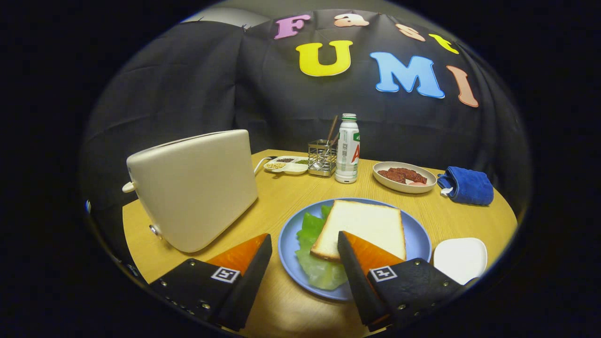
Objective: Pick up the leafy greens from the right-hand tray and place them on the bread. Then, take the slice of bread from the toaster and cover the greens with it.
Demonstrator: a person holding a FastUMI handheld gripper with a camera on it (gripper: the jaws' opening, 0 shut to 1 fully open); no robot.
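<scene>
Gripper view. One toaster (pixel 195 188) stands at the left of the wooden surface (pixel 281 310), its flat side turned toward the camera. One blue plate (pixel 288 237) lies just ahead of the fingers, carrying one slice of bread (pixel 364 225) laid over the leafy greens (pixel 314 253), which show past the slice's left and near edges. One empty white tray (pixel 460 258) sits just right of the plate, near the surface's right edge. Farther back: one divided dish of seeds (pixel 286 165), one wire holder with utensils (pixel 323 158), one white bottle (pixel 348 148), one bowl of dark red food (pixel 404 177) and one folded blue cloth (pixel 467 186). Bare wood lies open between toaster and plate and between the fingers. The tool (pixel 304 241) is spread wide and grips nothing; its right finger overlaps the bread's near corner in the view, contact unclear, while the left finger lies beside the toaster's base.
</scene>
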